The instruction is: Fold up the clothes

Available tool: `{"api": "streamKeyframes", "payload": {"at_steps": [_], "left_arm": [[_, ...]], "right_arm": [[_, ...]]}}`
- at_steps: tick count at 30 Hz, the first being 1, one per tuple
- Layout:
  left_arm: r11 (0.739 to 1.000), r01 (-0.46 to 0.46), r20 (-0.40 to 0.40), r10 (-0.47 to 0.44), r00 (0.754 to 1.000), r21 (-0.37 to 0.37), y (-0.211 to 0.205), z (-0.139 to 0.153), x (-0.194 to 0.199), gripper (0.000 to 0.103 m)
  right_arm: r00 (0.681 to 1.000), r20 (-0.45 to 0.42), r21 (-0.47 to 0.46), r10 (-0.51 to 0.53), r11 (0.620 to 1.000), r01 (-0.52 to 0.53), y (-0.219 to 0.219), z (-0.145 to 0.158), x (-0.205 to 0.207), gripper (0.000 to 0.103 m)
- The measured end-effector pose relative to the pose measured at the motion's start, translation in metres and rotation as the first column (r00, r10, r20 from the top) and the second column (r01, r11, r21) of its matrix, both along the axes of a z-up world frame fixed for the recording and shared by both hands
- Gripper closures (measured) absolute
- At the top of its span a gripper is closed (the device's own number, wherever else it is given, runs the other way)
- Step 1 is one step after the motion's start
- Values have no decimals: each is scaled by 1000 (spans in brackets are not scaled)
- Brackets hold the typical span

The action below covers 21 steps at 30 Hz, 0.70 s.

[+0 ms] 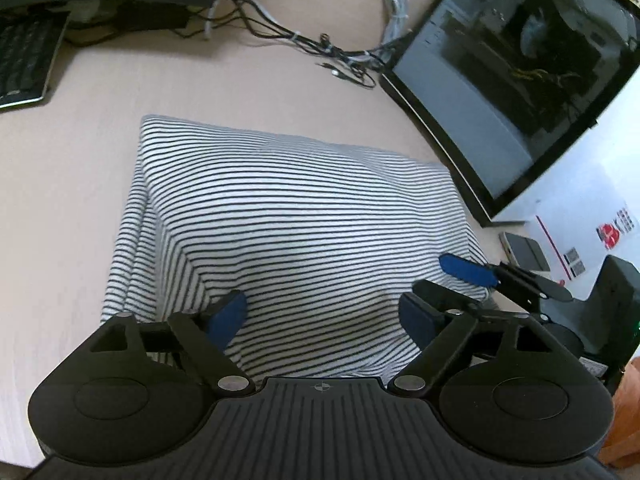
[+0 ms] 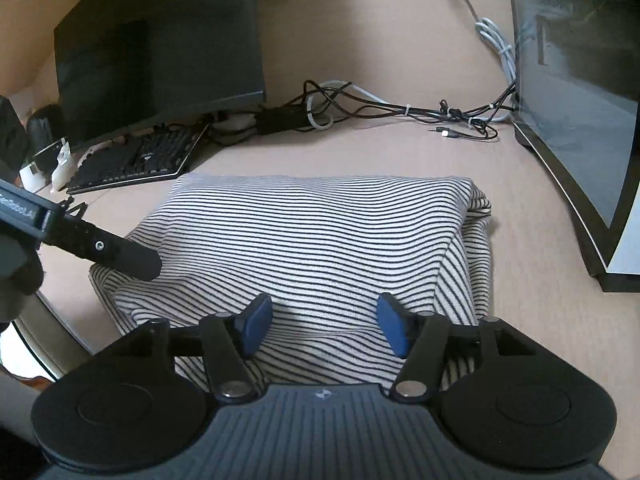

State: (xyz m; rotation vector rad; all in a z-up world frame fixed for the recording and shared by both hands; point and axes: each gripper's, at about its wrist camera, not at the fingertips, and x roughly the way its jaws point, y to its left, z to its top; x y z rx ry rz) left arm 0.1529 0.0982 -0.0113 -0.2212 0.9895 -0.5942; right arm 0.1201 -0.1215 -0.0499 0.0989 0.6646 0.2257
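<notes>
A: Start with your left tongs (image 1: 320, 316). How do they stand?

B: Spread wide and holding nothing. The blue pads (image 1: 226, 318) hang over the near edge of the striped shirt (image 1: 296, 216); I cannot tell whether they touch the cloth.

A: And your right tongs (image 2: 318, 328)?

B: Also parted and empty, over the near right part of the same shirt. In the left view one blue tip rests at the shirt's right corner.

A: Where does the shirt lie?

B: On the desk (image 1: 72, 200), already gathered into a layered rectangle, with loose doubled edges showing at both sides. It could be a finished fold or one awaiting another.

A: What could go wrong for you here?

B: If you close on only the top layer, the stack beneath may slide and the fold skew. A hasty lift could drag the bundle toward the cables (image 2: 400, 110). The right monitor (image 2: 580, 100) stands close, and the keyboard (image 2: 136, 160) sits near the far left corner; a wide swing may clip either.
</notes>
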Motion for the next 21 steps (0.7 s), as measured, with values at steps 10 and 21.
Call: {"api": "streamKeyframes", "payload": {"at_steps": [10, 21], "left_arm": [[998, 57, 9, -57, 998, -11, 0, -2, 22, 7], [995, 87, 92, -90, 992, 37, -27, -10, 124, 7]], "right_arm": [[999, -35, -34, 5, 999, -6, 17, 4, -4, 18], [991, -135, 82, -20, 996, 31, 42, 12, 18, 2]]}}
